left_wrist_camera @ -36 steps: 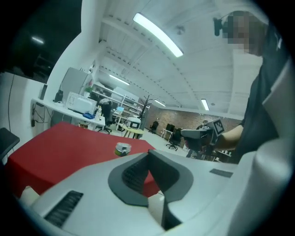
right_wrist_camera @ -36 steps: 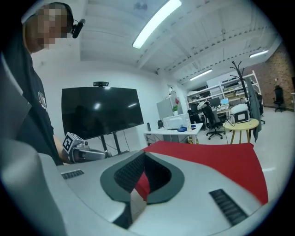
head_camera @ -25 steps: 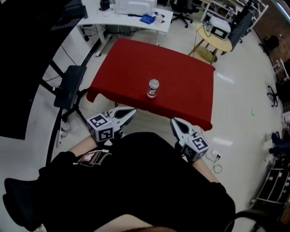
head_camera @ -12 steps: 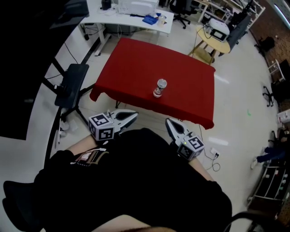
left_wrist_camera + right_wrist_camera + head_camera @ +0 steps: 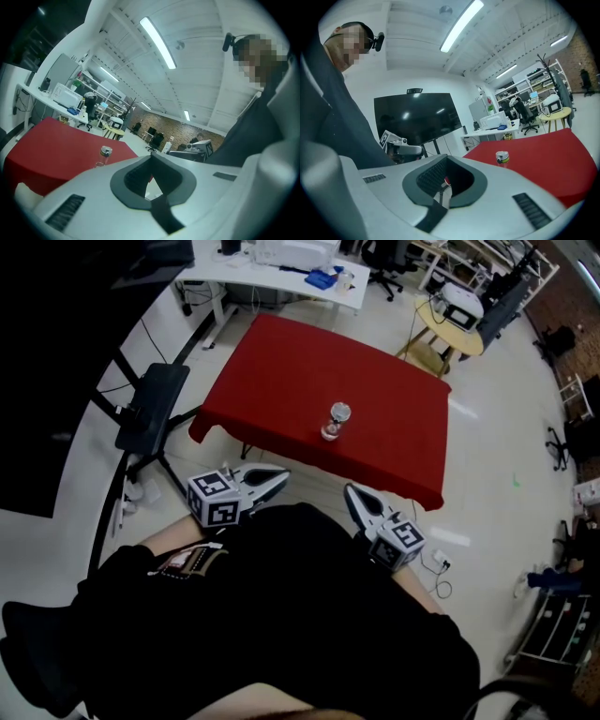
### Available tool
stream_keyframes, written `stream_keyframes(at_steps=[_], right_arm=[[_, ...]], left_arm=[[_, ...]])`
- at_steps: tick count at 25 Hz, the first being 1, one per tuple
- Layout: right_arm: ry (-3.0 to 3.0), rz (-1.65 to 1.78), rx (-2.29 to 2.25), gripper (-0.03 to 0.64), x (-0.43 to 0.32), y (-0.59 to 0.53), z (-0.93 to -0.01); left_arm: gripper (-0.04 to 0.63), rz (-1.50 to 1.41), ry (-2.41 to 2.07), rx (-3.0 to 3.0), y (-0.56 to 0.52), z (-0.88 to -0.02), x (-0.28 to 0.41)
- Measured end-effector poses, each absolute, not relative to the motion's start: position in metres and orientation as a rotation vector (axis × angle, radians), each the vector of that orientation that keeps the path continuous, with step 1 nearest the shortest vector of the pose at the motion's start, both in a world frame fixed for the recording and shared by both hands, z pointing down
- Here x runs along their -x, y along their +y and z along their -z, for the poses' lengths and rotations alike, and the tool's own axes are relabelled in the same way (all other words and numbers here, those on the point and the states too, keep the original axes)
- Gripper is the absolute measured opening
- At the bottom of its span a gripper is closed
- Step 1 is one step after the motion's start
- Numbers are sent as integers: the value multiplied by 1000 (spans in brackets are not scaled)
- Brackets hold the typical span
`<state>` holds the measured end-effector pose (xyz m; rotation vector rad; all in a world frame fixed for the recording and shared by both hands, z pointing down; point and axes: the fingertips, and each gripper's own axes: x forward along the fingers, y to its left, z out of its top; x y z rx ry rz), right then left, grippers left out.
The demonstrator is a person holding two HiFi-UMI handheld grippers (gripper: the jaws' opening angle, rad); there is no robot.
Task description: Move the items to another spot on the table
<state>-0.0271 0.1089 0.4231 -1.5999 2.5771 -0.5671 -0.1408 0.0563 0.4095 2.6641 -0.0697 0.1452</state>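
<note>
Head view is taken up mostly by the red-covered counter (image 5: 281, 371), on which a small lidded jar (image 5: 337, 421) is stood upright near the front edge, right of the middle. Both tongs are held short of that edge, off the counter, and are closed with nothing between them: the left tongs (image 5: 281, 480) and the right tongs (image 5: 351, 491). The jar is found ahead of and between them, its long axis vertical, and is judged slightly nearer the right tongs. Whether this spot is its old or its new one cannot be told.

Glossy white floor (image 5: 497, 460) — brick wall (image 5: 178, 125).
</note>
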Motion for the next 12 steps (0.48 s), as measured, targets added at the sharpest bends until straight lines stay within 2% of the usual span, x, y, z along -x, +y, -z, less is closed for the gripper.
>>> stream_keyframes(at_steps=[12], right_arm=[[2603, 565, 1582, 2, 24, 104, -421]], left_arm=[[2, -134, -74, -2669, 50, -412, 138]])
